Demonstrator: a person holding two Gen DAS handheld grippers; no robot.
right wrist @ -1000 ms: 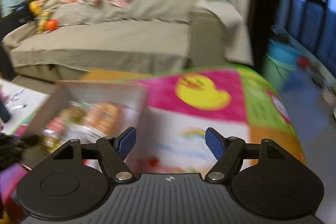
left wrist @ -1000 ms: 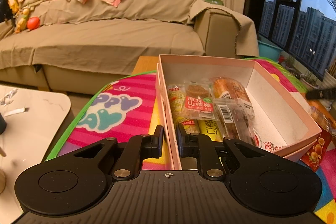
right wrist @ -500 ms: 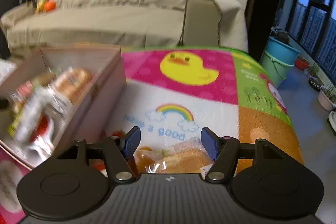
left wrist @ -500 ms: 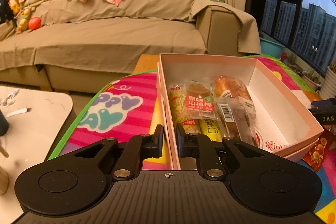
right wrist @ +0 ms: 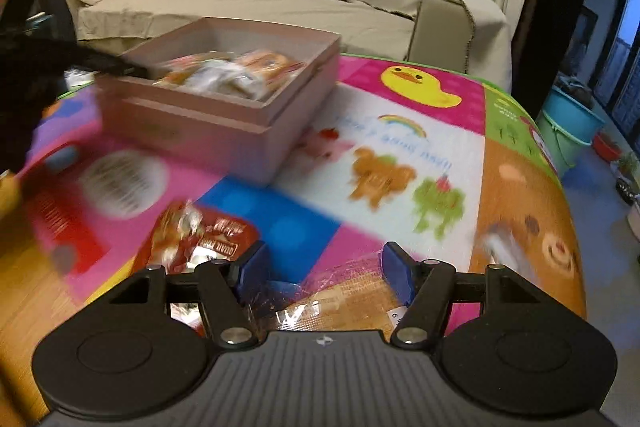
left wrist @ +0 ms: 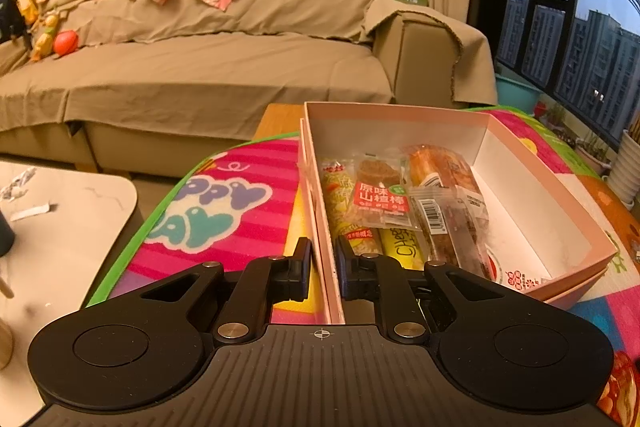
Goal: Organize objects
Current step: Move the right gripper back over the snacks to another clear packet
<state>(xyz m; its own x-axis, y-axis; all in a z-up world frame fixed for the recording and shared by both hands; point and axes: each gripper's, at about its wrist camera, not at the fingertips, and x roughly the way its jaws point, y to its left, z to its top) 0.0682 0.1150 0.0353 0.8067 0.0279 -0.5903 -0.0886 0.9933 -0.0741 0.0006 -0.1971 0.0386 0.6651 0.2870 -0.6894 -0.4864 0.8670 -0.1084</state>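
Left gripper (left wrist: 322, 263) clamped on pink cardboard box (left wrist: 520, 163) wall; right gripper (right wrist: 324, 273) spread over clear-wrapped bread packet (right wrist: 344, 301) near box. Likely pickup step; next: close, lift, drop into box.

The right tongs (right wrist: 322, 277) have dropped low over a clear-wrapped bread packet (right wrist: 340, 303).

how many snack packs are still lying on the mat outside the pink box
2 that I can see: a red foil pack left of the right gripper, and a clear-wrapped bread pack between its open fingers. The view is blurred, and others may be hidden behind the pink box.
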